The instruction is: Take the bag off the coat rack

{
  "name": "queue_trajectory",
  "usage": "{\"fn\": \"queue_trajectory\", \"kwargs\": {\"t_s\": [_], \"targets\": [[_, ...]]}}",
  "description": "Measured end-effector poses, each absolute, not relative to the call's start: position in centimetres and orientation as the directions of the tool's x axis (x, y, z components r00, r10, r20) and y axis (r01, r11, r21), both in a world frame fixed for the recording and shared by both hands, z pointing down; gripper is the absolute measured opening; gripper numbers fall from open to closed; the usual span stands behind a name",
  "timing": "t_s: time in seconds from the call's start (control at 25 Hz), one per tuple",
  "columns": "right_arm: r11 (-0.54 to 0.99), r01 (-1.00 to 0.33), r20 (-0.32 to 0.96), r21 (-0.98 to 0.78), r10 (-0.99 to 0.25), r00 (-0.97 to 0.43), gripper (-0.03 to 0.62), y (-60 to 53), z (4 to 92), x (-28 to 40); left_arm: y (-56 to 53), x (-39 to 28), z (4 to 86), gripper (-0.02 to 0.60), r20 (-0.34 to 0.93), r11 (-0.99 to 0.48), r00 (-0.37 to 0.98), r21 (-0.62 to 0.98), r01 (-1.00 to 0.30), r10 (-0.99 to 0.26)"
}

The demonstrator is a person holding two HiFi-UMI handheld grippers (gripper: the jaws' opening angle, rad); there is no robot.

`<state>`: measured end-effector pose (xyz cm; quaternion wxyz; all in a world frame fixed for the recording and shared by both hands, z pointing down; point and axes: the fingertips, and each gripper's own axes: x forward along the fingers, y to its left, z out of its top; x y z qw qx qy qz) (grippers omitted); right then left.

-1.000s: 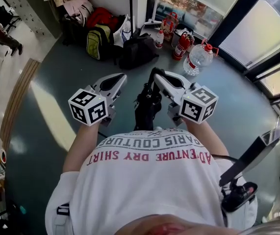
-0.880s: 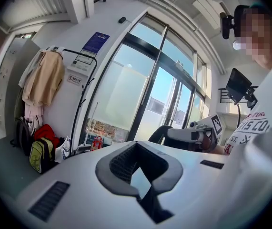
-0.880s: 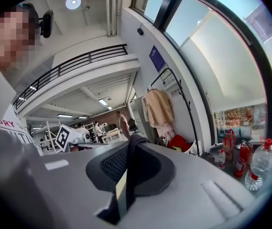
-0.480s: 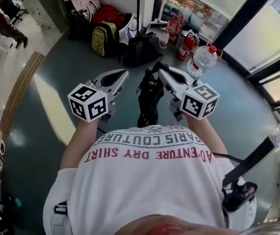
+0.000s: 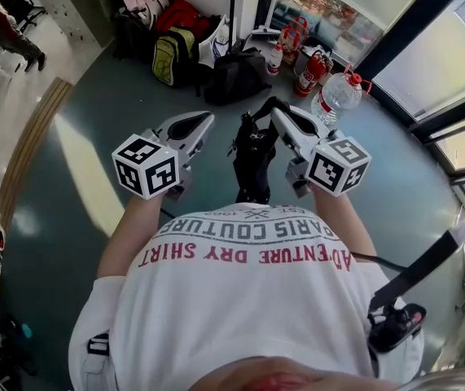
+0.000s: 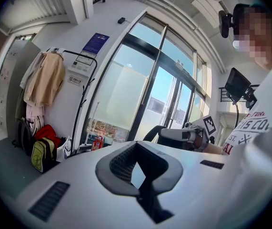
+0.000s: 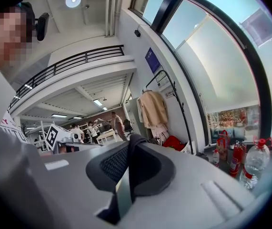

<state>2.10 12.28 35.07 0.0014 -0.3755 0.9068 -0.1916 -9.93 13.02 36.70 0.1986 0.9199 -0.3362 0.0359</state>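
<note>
A small black bag (image 5: 252, 165) hangs by its strap from my right gripper (image 5: 277, 114), just in front of the person's white shirt. That gripper is shut on the strap, which runs as a dark band (image 7: 132, 144) between its jaws. My left gripper (image 5: 203, 120) is level beside it on the left, shut and holding nothing, apart from the bag. The black coat rack (image 6: 83, 104) stands by the wall ahead with a beige coat (image 6: 43, 80) on it. In the right gripper view the rack (image 7: 176, 104) and the coat (image 7: 152, 109) show far off.
At the rack's foot lie a yellow-green backpack (image 5: 167, 59), a red bag (image 5: 182, 19) and a black bag (image 5: 234, 76). Red fire extinguishers (image 5: 309, 72) and a large water bottle (image 5: 338, 94) stand by the glass wall on the right. A person (image 5: 8, 31) is far left.
Both grippers stay nearly where they were. The hanging bag has swung a little to the right under the right gripper, and the head camera has shifted slightly.
</note>
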Motion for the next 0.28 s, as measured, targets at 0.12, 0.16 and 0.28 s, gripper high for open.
{"fn": "queue_trajectory", "kwargs": {"t_s": [0.12,0.16,0.28], "targets": [[0.643,-0.68,0.147,-0.353,-0.679,-0.719,0.017,12.47,35.23,2.18,12.91,-9.73,36.71,0.003,0.2,-0.698,0.775,0.342,-0.629,-0.6],[0.643,-0.679,0.147,-0.355,-0.678,-0.72,0.017,12.58,35.26,2.22,12.91,-9.63,36.72,0.003,0.2,-0.699,0.776,0.342,-0.628,-0.599],[0.648,-0.674,0.146,-0.356,-0.674,-0.725,0.017,12.99,35.28,2.25,13.0,-9.3,36.78,0.003,0.199,-0.704,0.78,0.341,-0.623,-0.594]]}}
